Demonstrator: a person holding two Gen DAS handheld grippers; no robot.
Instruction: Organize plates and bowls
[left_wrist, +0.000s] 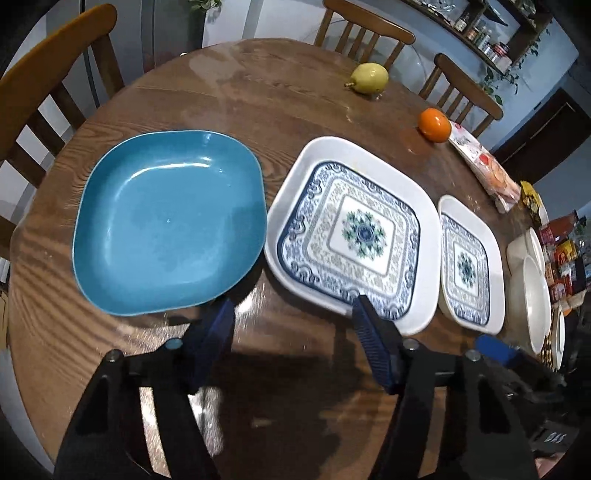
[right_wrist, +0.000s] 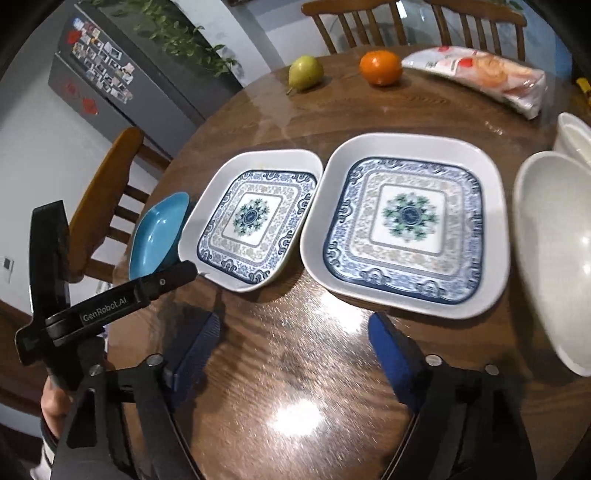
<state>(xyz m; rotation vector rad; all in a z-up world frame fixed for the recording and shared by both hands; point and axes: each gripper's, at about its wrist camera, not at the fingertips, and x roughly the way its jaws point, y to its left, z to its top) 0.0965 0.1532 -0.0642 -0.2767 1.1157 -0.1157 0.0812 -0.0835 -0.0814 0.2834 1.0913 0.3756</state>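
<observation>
1. Blue-padded left tongs (left_wrist: 293, 308) stand apart and empty, low over the wooden worktop (left_wrist: 280, 96), between the teal plate (left_wrist: 168, 225) and the larger patterned plate (left_wrist: 351, 236); this looks like the approach, and the next move calls for picking 1 rim.
2. Right tongs (right_wrist: 291, 328) gape, empty, before the smaller patterned plate (right_wrist: 406, 221); a white bowl (right_wrist: 554, 251) sits beside it. The other tool reads "GenRobot.AI".

tool (right_wrist: 291, 354): black arms | ribbed blue pads (right_wrist: 391, 354) | silver screws | white "GenRobot.AI" lettering
</observation>
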